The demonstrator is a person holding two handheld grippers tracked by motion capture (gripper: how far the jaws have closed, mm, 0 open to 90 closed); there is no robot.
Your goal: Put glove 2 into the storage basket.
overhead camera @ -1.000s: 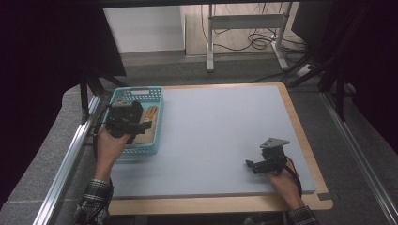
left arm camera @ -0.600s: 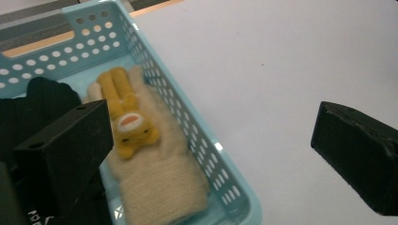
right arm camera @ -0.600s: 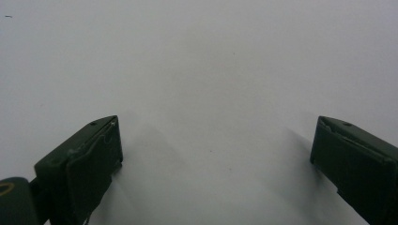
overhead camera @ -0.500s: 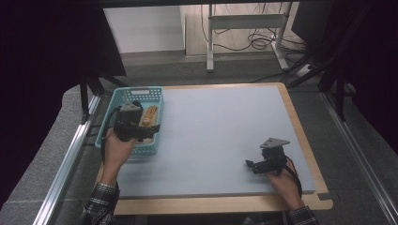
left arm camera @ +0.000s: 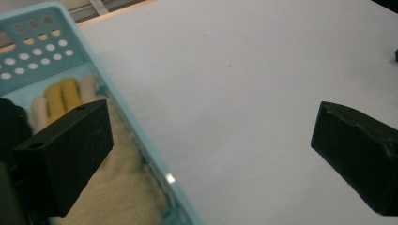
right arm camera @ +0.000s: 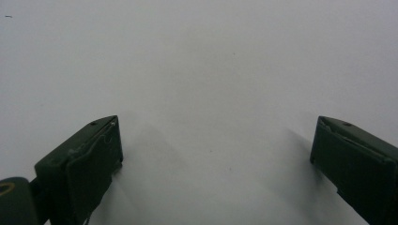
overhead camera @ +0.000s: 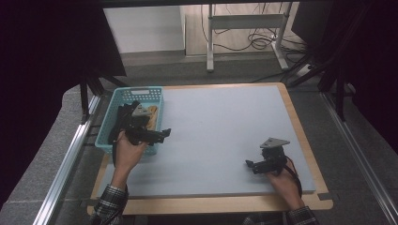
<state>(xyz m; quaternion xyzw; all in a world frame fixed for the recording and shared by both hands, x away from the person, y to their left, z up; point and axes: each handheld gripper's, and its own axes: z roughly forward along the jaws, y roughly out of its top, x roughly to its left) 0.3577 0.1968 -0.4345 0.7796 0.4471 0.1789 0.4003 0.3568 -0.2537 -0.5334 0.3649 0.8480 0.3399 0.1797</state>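
— Where is the left gripper [overhead camera: 162,134]?

— At the right rim of the perforated turquoise plastic basket [overhead camera: 107,136], jaws spread wide and empty, one over the cream-and-yellow knitted glove [left arm camera: 112,183] lying inside the basket (its fingers point to the far wall).

— And the right gripper [overhead camera: 250,165]?

— Low over the pale grey table mat [overhead camera: 225,126] near its front right corner, jaws likewise wide apart, holding nothing.

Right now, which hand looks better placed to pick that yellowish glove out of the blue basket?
The left gripper: it hovers open at the basket rim beside the glove. The right gripper rests far across the table.
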